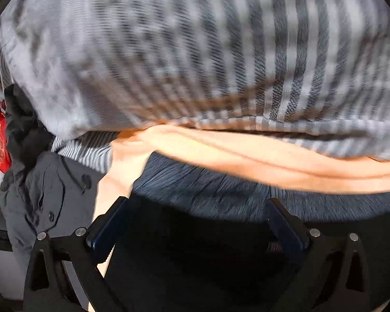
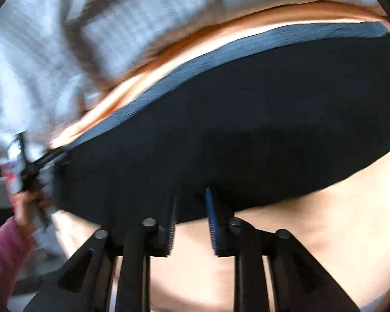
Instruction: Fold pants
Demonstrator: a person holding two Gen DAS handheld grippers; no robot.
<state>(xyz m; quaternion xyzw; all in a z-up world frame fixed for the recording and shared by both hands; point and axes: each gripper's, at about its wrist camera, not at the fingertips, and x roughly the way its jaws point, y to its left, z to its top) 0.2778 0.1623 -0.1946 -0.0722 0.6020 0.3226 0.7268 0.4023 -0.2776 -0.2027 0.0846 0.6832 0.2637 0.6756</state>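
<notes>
Blur smears both views, so we can make out only broad shapes. From the left wrist camera we see the left gripper with its jaws spread wide, and no cloth pinched between the fingers; the dark pants lie beneath and between them as a nearly black mass whose folds we cannot read. Only the ribbed blue-grey band along the far edge of the pants shows any texture. Beyond it runs a strip of tan surface, and above that a grey striped cloth fills most of the view, its stripes streaked by motion. At the left edge a grey garment with buttons hangs partly cut off, beside something red we cannot identify.

From the right wrist camera we see the right gripper with its jaws a small way apart; the near edge of the pants reaches the fingertips, but shadow and blur stop us telling whether the pads press on the cloth or stand just clear of it. Below the pants the pale tan surface shows bare. At the far left, a hand in a pink sleeve grips the other device, mostly cut off and too blurred to detail.
</notes>
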